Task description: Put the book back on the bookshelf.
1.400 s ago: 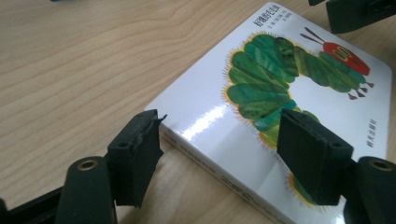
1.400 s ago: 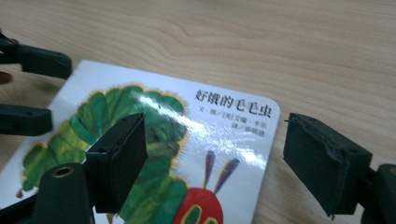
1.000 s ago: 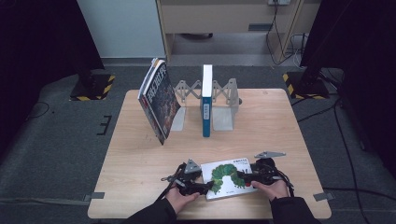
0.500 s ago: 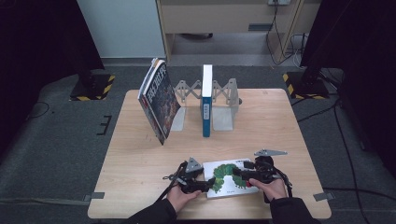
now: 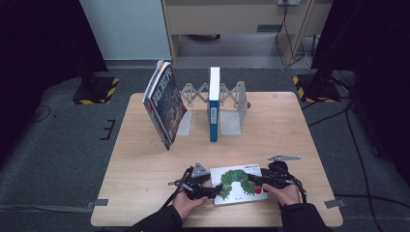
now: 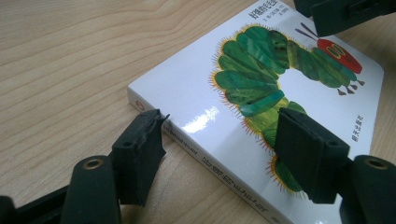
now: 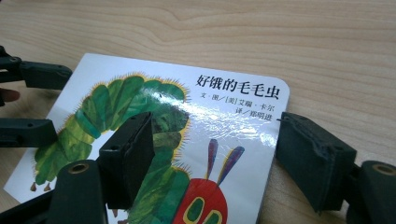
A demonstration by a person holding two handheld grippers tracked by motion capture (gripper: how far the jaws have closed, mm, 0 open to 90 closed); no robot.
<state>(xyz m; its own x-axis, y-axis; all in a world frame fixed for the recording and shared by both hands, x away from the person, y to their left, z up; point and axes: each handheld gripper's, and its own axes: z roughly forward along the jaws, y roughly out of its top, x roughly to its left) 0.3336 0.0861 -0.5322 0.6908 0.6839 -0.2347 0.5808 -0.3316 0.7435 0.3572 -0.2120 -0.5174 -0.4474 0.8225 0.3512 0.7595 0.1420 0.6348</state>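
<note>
Glossy white board covers the caterpillar book [image 5: 238, 186], which lies flat at the 6 o'clock edge of the tabletop [image 5: 145, 164], its green caterpillar facing up. The left claw [image 5: 209, 191] stands at the book's 9 o'clock side and the right claw [image 5: 260, 182] at its 3 o'clock side. In the left gripper view the left claw [image 6: 219, 140] is released, jaws spread: one sits on the wood just off the spine corner, the other hangs over the cover. In the right gripper view the right claw [image 7: 212, 161] is likewise unclenched, one jaw over the cover, the other beyond the rounded corner on the wood.

To do this pick-up well, I judge each claw should straddle the edge of the book [image 6: 261, 93] fully, lower jaw slid under the board, before clenching; the slick cover may slip, so both should close together and lift level.

The tabletop is pale wood grain. At 12 o'clock a grey bookend rack [image 5: 227, 113] holds an upright blue-spined book [image 5: 213, 108]; at 11 o'clock a dark-covered book [image 5: 164, 106] leans against it. Around lies grey carpet [image 5: 58, 159], with black stands on hazard-striped bases [image 5: 96, 89] at 10 and 2 o'clock, and a wooden cabinet [image 5: 232, 19] beyond.
</note>
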